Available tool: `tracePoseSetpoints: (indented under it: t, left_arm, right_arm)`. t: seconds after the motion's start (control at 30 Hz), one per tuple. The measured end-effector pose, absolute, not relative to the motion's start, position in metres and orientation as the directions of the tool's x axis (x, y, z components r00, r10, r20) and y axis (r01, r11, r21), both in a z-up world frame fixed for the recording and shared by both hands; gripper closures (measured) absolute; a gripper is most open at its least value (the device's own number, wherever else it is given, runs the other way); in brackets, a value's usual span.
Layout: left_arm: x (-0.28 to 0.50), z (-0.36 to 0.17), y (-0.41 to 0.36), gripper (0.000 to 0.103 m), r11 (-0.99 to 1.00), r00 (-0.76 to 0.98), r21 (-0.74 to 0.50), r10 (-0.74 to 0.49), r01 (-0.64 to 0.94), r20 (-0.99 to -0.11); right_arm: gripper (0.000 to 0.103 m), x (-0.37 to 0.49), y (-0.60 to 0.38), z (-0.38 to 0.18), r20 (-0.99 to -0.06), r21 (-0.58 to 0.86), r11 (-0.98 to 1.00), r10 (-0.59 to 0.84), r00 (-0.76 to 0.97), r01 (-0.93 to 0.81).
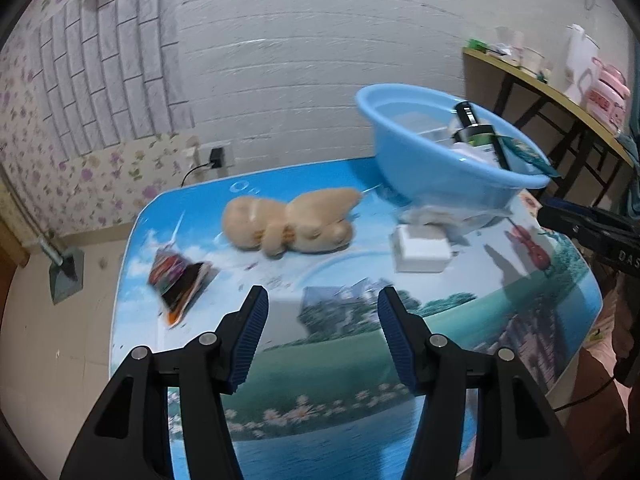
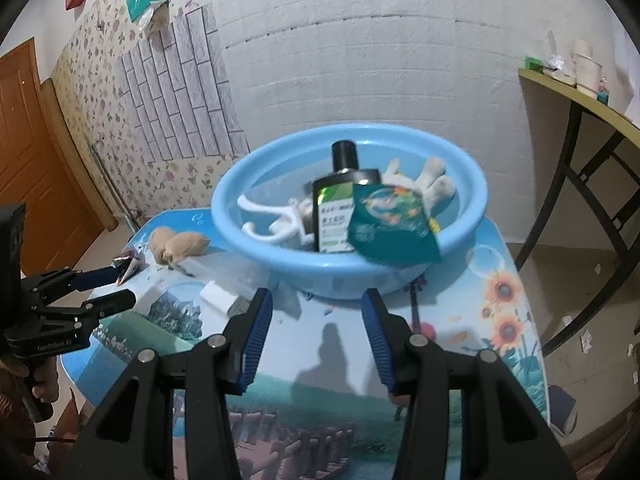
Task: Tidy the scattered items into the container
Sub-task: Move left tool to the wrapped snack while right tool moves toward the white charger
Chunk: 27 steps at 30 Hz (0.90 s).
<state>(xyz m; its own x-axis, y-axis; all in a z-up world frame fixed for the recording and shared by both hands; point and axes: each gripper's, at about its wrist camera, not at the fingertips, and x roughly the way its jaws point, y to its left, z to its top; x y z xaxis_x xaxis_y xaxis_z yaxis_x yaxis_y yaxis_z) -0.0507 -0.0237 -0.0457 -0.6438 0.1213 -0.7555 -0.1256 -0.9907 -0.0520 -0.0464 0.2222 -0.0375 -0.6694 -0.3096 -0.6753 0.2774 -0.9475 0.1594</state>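
Note:
A blue basin [image 1: 404,160] [image 2: 264,248] stands at the table's far side. In it are a dark bottle [image 2: 336,204], a teal packet [image 2: 394,224], a white hanger [image 2: 276,224] and a pale plush toy [image 2: 434,182]. On the table lie a tan plush toy [image 1: 288,222] [image 2: 178,244], a dark snack packet [image 1: 178,284] [image 2: 128,266] and a white box [image 1: 420,250] [image 2: 218,296]. My left gripper [image 1: 322,306] is open and empty, above the table short of the tan toy. My right gripper [image 2: 316,308] is open and empty, just in front of the basin.
The table [image 1: 340,360] has a printed landscape cover. A clear plastic wrapper [image 1: 436,216] lies by the basin's foot. A side table [image 1: 560,96] with cups and a pink item stands at the right. A brick-pattern wall is behind.

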Motion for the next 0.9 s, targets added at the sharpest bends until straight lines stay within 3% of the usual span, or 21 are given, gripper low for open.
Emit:
tracePoseSetpoints:
  t: [0.1,0.3,0.47,0.57,0.9]
  left_arm:
    - [-0.051,-0.052,-0.035,0.038,-0.995,-0.636,-0.050,0.097,-0.091,-0.766]
    - [-0.058,-0.063,-0.063,0.038,-0.999,-0.610,-0.047,0.038,-0.002,-0.791]
    - [-0.067,-0.072,-0.087,0.025,-0.995,-0.591,-0.049,-0.014,0.091,-0.806]
    - [-0.074,-0.076,-0.098,0.023,-0.991,-0.580,-0.050,-0.030,0.122,-0.814]
    - [-0.101,-0.089,-0.114,0.022,-0.993,-0.549,-0.035,-0.031,0.110,-0.835]
  right_arm:
    - [0.057,-0.045,0.215,-0.045,-0.694,0.172,-0.942,-0.324,-0.643,0.288]
    - [0.057,-0.049,0.201,-0.058,-0.725,0.211,-0.937,-0.341,-0.598,0.279]
    - [0.056,-0.057,0.189,-0.069,-0.755,0.249,-0.935,-0.350,-0.554,0.252]
    - [0.045,-0.061,0.182,-0.075,-0.766,0.259,-0.936,-0.348,-0.540,0.236]
    - [0.040,-0.076,0.150,-0.085,-0.793,0.296,-0.929,-0.369,-0.485,0.222]
